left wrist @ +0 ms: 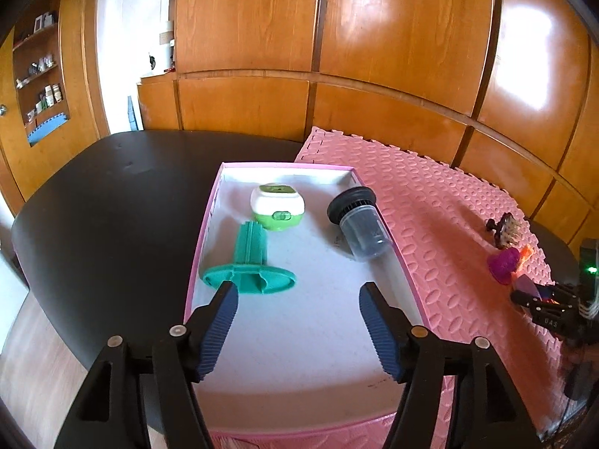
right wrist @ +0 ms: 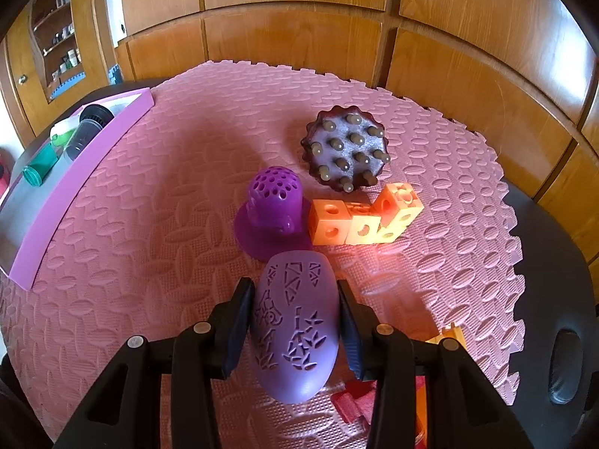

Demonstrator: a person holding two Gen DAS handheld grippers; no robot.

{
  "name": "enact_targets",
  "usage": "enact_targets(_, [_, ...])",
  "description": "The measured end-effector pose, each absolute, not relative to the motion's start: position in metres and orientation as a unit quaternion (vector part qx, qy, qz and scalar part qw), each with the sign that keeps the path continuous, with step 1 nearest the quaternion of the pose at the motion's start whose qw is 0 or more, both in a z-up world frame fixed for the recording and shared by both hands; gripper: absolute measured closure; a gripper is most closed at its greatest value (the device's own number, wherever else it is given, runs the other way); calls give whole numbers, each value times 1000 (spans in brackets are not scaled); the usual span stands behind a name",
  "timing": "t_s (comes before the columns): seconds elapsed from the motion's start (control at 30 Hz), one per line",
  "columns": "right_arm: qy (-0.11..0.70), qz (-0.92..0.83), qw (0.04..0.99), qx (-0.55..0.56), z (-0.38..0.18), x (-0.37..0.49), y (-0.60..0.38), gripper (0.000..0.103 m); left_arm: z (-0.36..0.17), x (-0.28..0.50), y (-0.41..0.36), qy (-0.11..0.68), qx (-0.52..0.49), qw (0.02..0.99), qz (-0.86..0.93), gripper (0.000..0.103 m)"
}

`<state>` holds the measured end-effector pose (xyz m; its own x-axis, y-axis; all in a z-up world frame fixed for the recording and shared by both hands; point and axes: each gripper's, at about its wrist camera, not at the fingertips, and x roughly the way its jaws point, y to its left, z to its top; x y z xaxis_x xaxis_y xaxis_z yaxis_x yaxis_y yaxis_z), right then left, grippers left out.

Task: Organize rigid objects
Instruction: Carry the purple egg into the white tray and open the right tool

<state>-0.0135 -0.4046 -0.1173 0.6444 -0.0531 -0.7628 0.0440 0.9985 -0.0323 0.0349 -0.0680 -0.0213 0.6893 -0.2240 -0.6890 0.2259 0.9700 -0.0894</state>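
My left gripper [left wrist: 298, 292] hangs open over the near part of a pink-rimmed tray [left wrist: 204, 232], with nothing between its blue pads. In the tray lie a green spool [left wrist: 249, 262], a white and green device [left wrist: 277, 205] and a dark ribbed cup [left wrist: 359, 224] on its side. My right gripper [right wrist: 294, 286] is shut on a lilac egg-shaped shell [right wrist: 295, 321] with cut-out patterns, held just above the pink foam mat [right wrist: 149, 224]. Just beyond it stand a purple perforated dome [right wrist: 275, 205], orange and yellow linked cubes [right wrist: 365, 220] and a brown knobbed massage brush [right wrist: 346, 151].
The tray sits on a black table [left wrist: 112, 205] at the mat's left edge, and shows in the right wrist view as the tray [right wrist: 75, 187] at far left. Red and orange pieces [right wrist: 355, 400] lie under the right gripper. Wooden wall panels [left wrist: 374, 56] stand close behind the table.
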Motion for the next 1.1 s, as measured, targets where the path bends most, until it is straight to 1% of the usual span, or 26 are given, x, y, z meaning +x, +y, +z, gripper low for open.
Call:
enact_targets(0.07, [420,-28,907,-6,-117,-14,-404,61,-23,32,-69,378,0,918,-125,30])
enact_targets(0.13, [420,-28,907,-4,-117,-14,-404,61,-24,30,-68,380,-1,917,-124,25])
enact_targets(0.37, [420,-36,906,-14,-116,-15,-399,61,-27,24,-61,381,-3,917,-116,24])
enact_targets(0.5, [419,-46,906,-29,-115,-14,-394,60,-27,23,-57,382,-8,917,-113,19])
enact_targets(0.8, [442,-98,891,-14,-109,-6,-384,60,-26,22,-47,380,-17,917,-118,17])
enact_targets(0.97, [415,-64,907,35,-87,-1,-363,60,-29,21,-43,380,-19,917,-118,17])
enact_targets(1.1, [395,-14,918,26,-66,8,-324,60,-31,22,-38,381,-26,917,-115,17])
